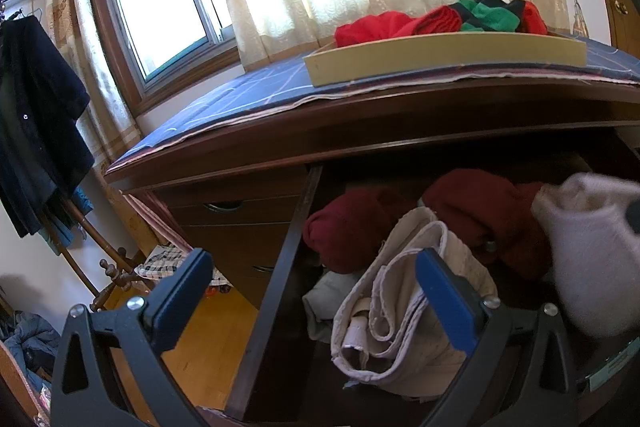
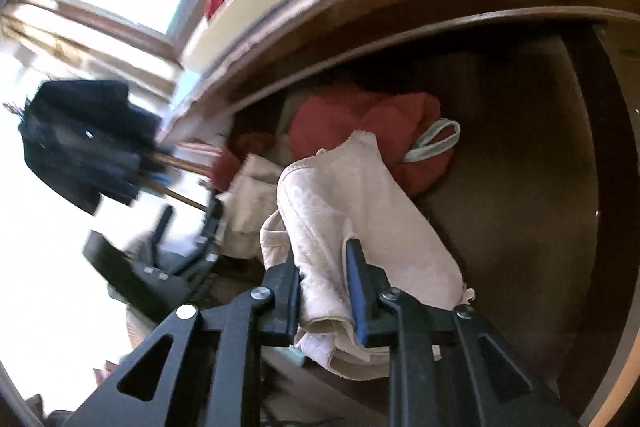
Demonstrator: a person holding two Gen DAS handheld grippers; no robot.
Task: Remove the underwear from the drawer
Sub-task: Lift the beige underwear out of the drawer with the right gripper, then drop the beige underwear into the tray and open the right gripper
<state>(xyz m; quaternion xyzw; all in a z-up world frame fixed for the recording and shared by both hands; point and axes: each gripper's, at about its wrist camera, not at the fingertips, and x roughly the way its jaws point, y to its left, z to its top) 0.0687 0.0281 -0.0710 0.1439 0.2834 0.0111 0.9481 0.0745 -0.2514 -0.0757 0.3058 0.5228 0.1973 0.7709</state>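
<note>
Right gripper (image 2: pixel 324 279) pinching the pale underwear (image 2: pixel 352 219) between nearly closed pads; the garment runs lengthwise ahead of the tongs, apparently lifted above the open drawer (image 2: pixel 540 187), though motion blur obscures the clearance. Left gripper (image 1: pixel 316 291) spread wide, holding nothing, over a folded beige cloth (image 1: pixel 400 307) at the drawer's left side.
</note>
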